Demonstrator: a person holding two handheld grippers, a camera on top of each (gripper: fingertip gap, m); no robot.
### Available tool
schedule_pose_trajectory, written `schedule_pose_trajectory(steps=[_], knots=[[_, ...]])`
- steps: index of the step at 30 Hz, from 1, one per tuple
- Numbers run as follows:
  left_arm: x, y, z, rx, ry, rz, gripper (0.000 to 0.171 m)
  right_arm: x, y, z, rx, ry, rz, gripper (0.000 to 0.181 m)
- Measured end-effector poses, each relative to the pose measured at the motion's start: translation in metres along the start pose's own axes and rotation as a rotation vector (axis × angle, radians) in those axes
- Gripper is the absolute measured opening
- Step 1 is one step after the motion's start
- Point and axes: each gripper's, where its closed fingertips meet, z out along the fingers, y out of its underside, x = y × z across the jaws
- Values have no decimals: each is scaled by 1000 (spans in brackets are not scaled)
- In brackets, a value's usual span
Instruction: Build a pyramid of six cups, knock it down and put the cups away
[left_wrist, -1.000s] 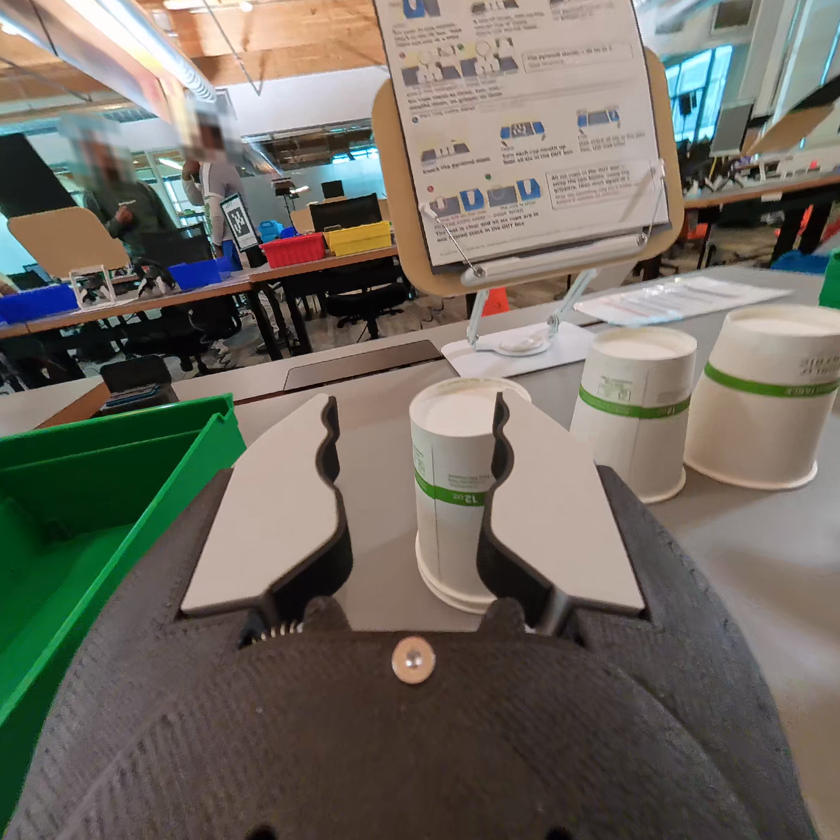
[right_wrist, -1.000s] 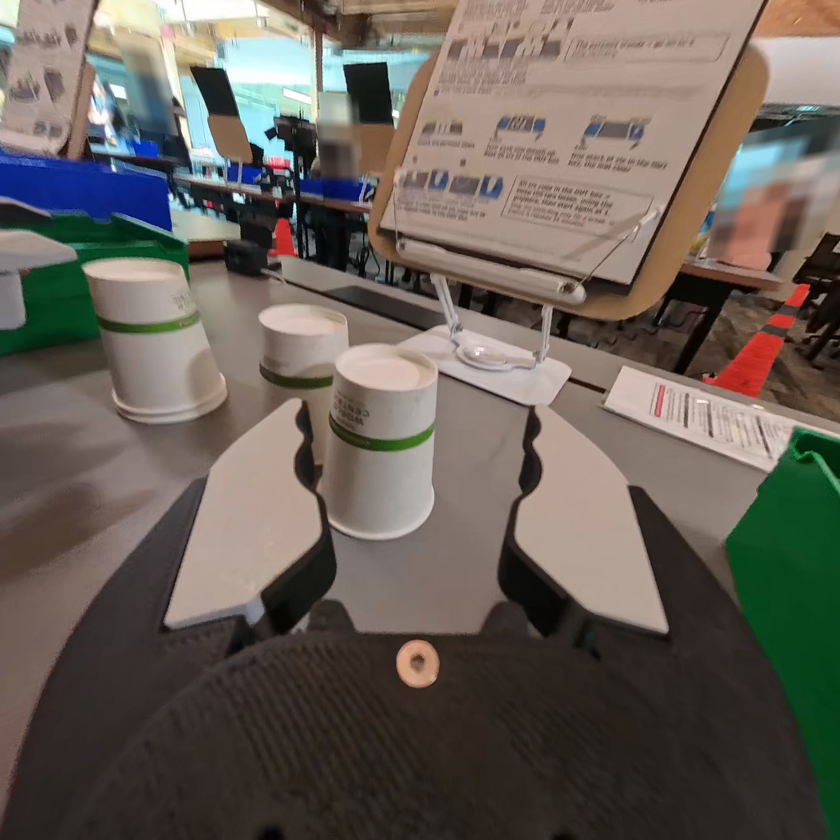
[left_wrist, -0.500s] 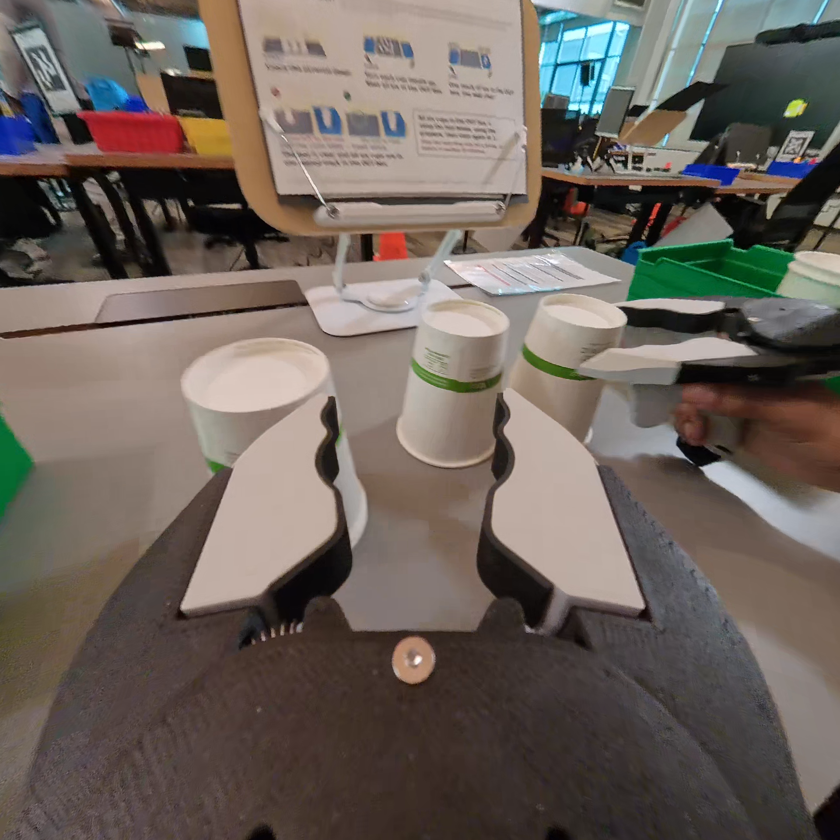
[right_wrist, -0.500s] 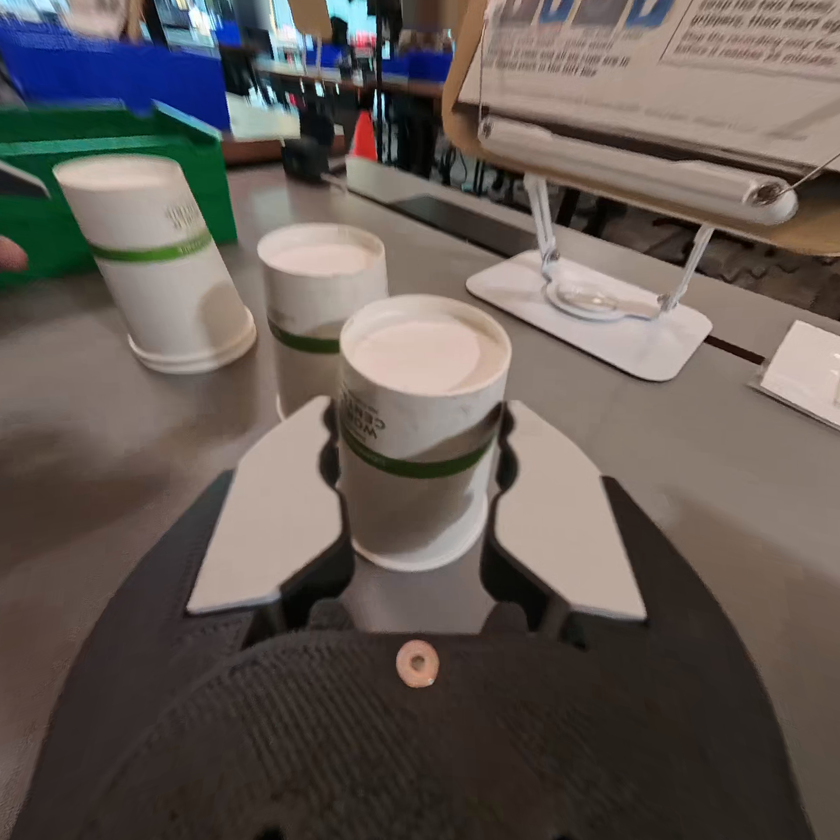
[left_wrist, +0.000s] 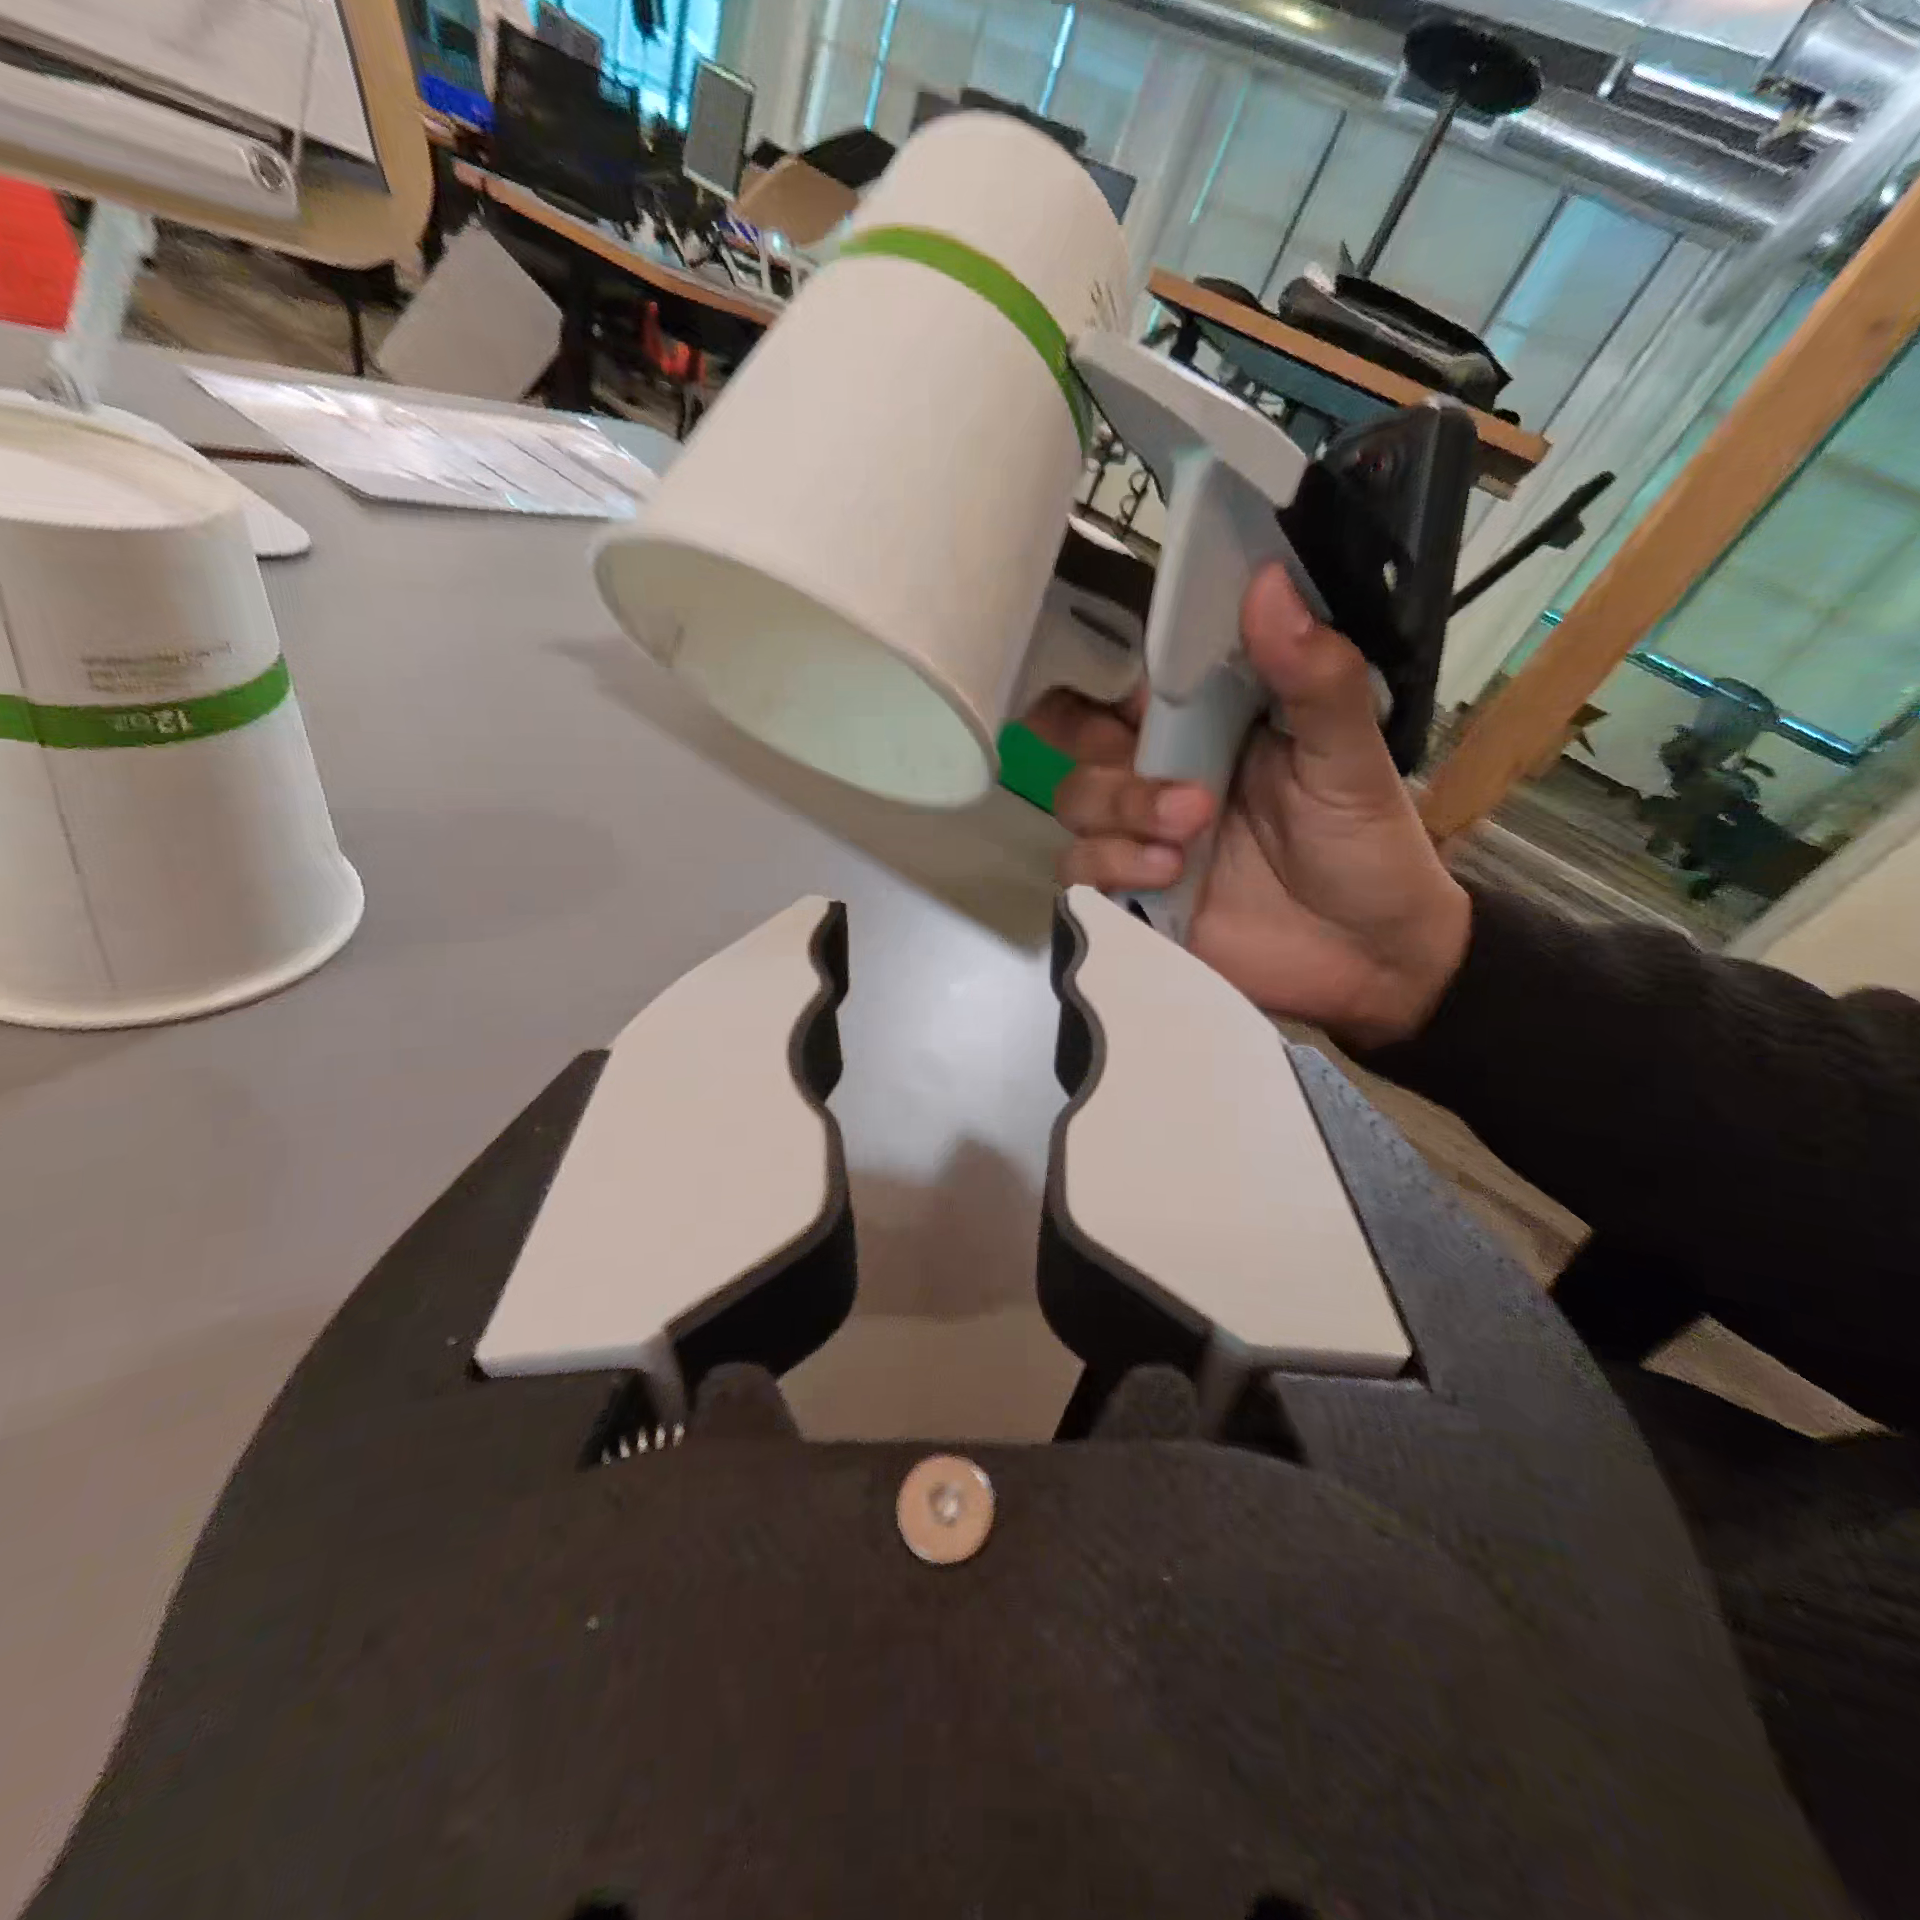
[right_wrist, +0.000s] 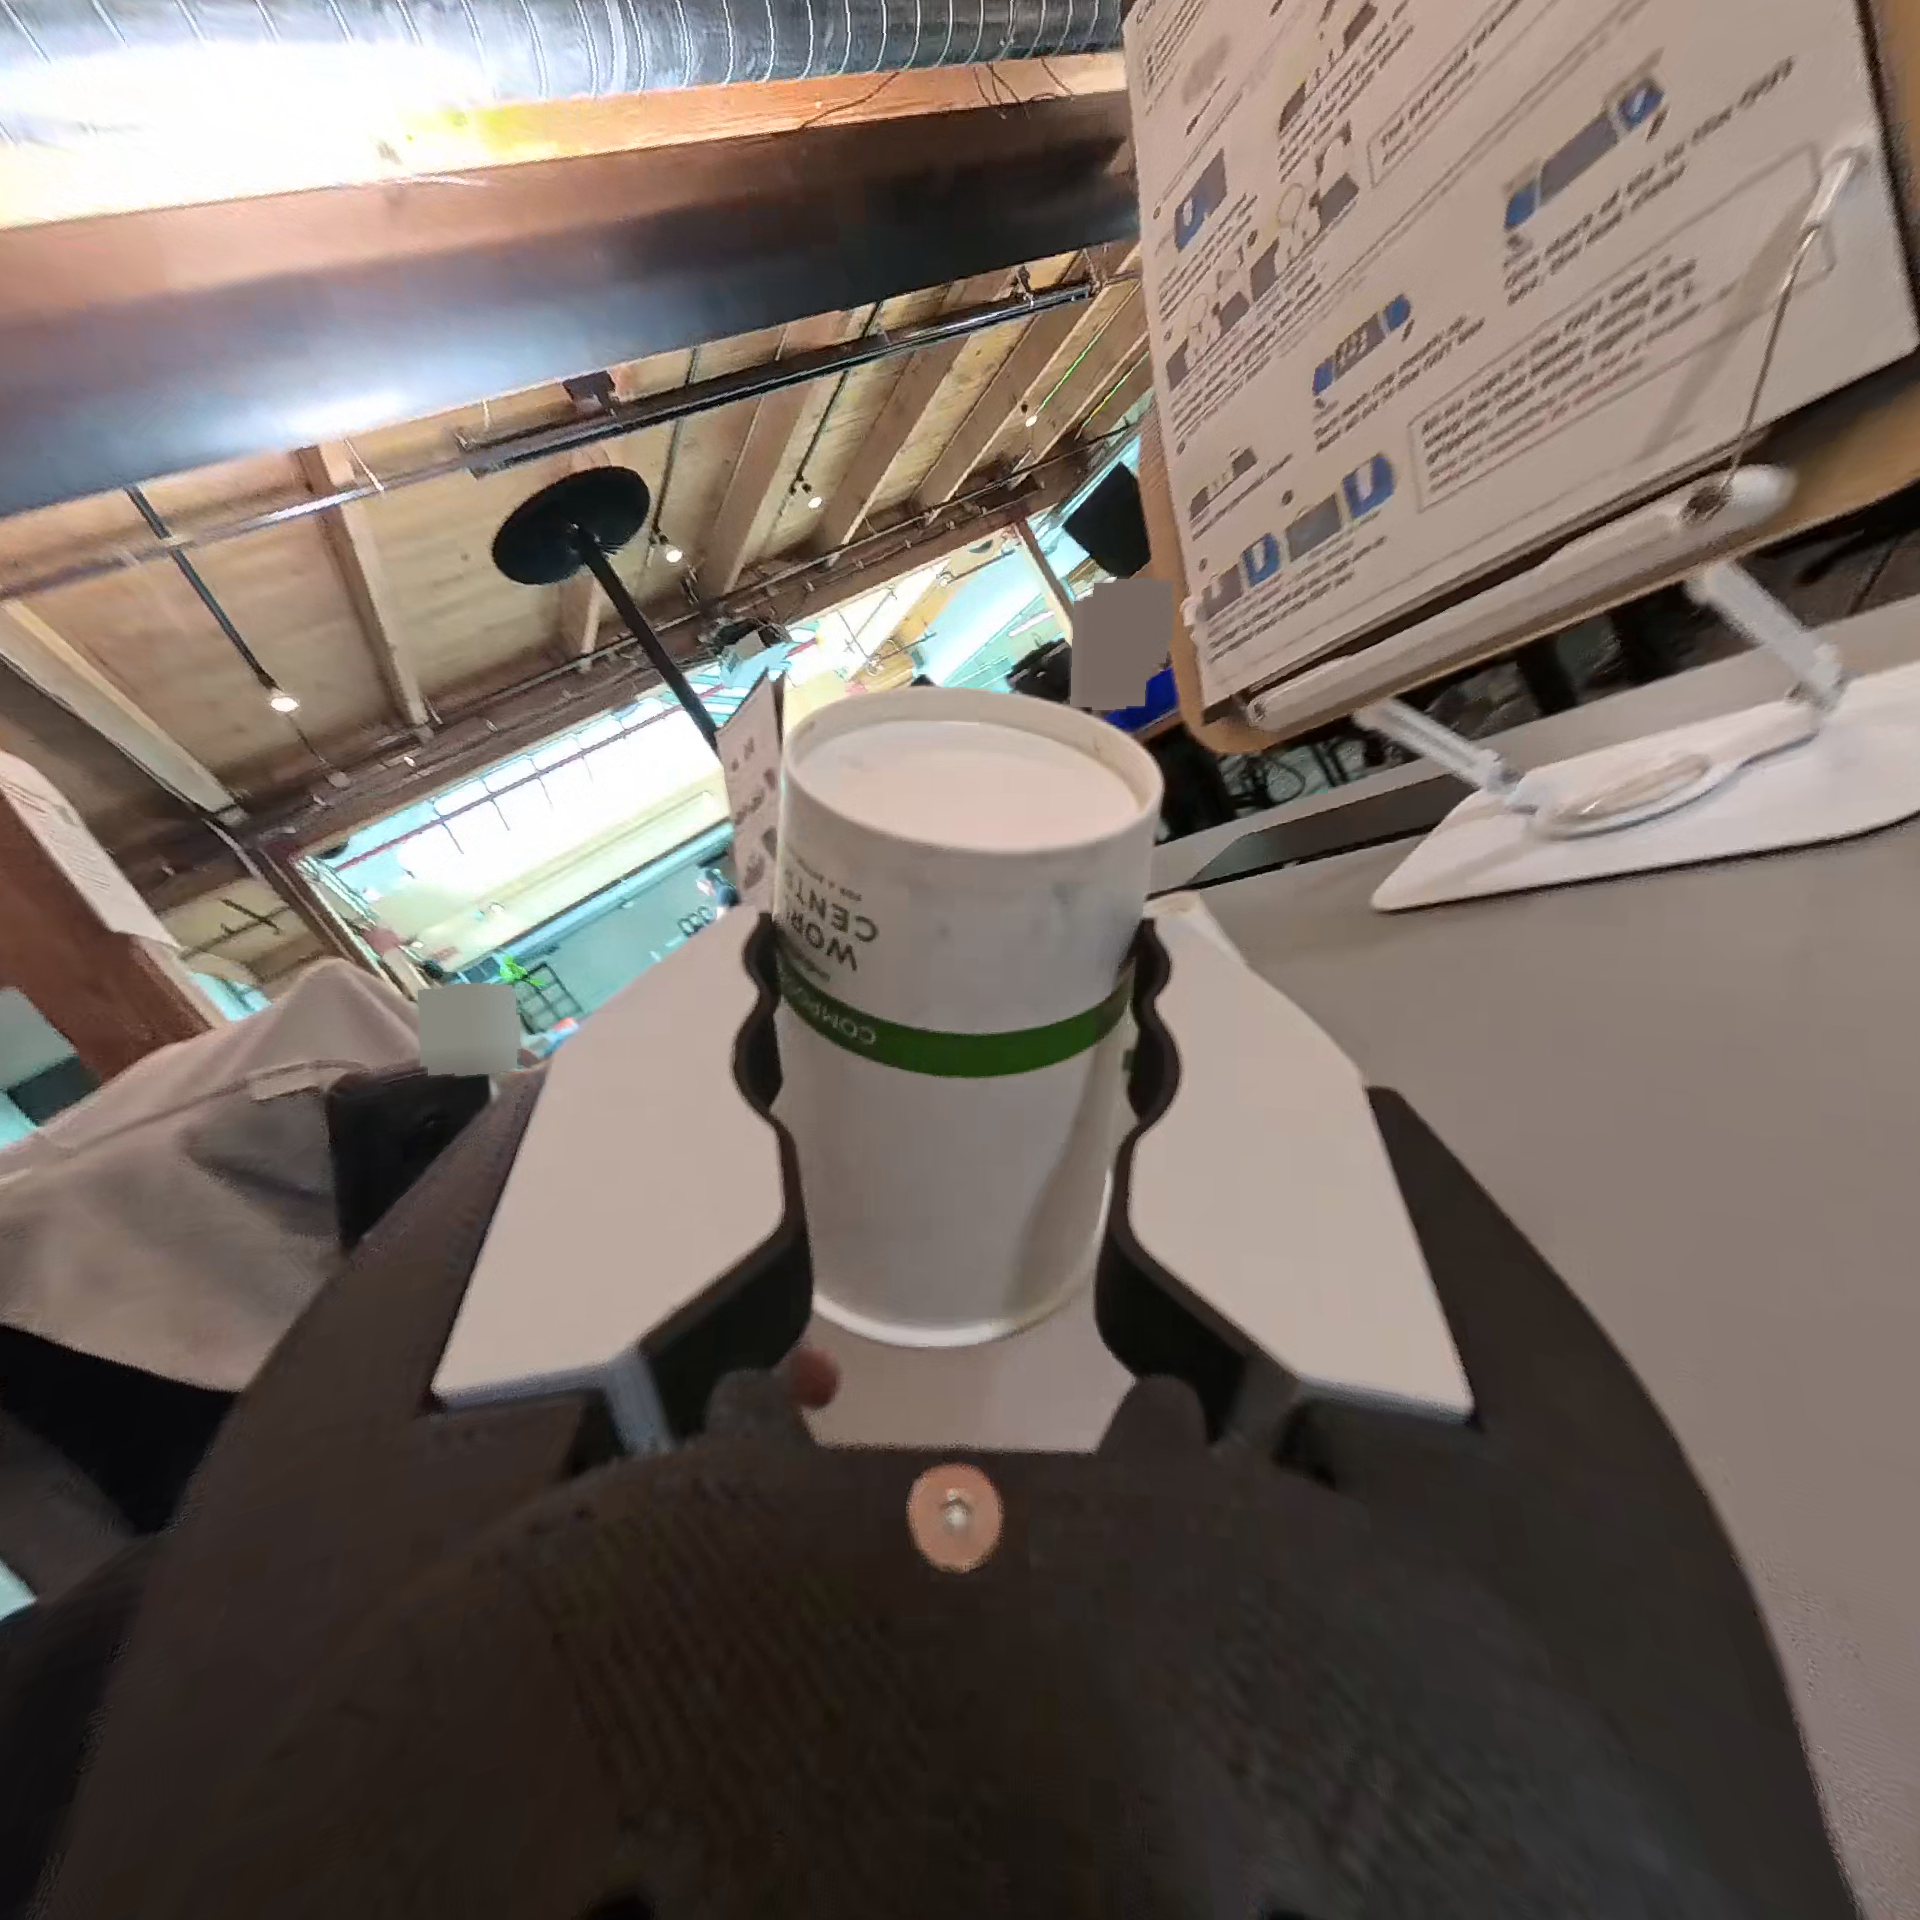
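Observation:
My right gripper (right_wrist: 951, 966) is shut on a white paper cup with a green band (right_wrist: 961, 935), held bottom-up. In the left wrist view this cup (left_wrist: 883, 447) hangs tilted in the air above the grey table (left_wrist: 468, 831), its open mouth facing down towards me. A hand (left_wrist: 1288, 831) grips the right gripper's handle. My left gripper (left_wrist: 948, 920) is open and empty, low over the table, just below and in front of the lifted cup. Another cup of the same kind (left_wrist: 135, 727) stands upside down on the table to its left.
A document stand with a printed sheet (right_wrist: 1507, 312) stands on a white base (right_wrist: 1662, 810) at the back of the table. A paper sheet (left_wrist: 436, 457) lies flat behind the cups. A dark sleeve (left_wrist: 1662, 1143) reaches in from the right.
My right gripper has closed on the cup, lifted it off the table and tilted it. My left gripper has swung right, away from the standing cups, towards the lifted cup.

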Motion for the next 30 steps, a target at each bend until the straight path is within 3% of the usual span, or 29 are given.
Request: schedule_pose_trajectory(steps=[3, 6, 12, 16, 20, 22, 23, 24, 27, 30], knots=[[1, -12, 1, 87, -83, 126, 49, -16, 11, -3, 0, -49, 70, 66], [15, -9, 3, 68, -9, 199, 41, -19, 21, 5, -26, -77, 74, 66], [15, -14, 3, 95, 41, 164, 28, -8, 23, 7, -45, -92, 185, 66], [13, -33, -7, 209, 112, -25, 40, -4, 31, 8, -94, -76, 192, 66], [-17, -51, -22, 320, 15, -155, 35, -16, 52, 12, -235, -101, 61, 66], [-38, -59, -34, 381, -54, -195, 10, -20, 67, 13, -334, -111, -28, 64], [-43, -61, -38, 389, -52, -211, 10, -17, 73, 13, -375, -88, -86, 58], [-47, -62, -41, 388, -46, -236, 8, -12, 76, 13, -403, -64, -149, 60], [-67, -67, -53, 431, -106, -291, 6, 10, 76, 11, -459, 31, -310, 91], [-85, -63, -57, 402, -188, -283, 6, 25, 68, 7, -481, 86, -435, 90]])
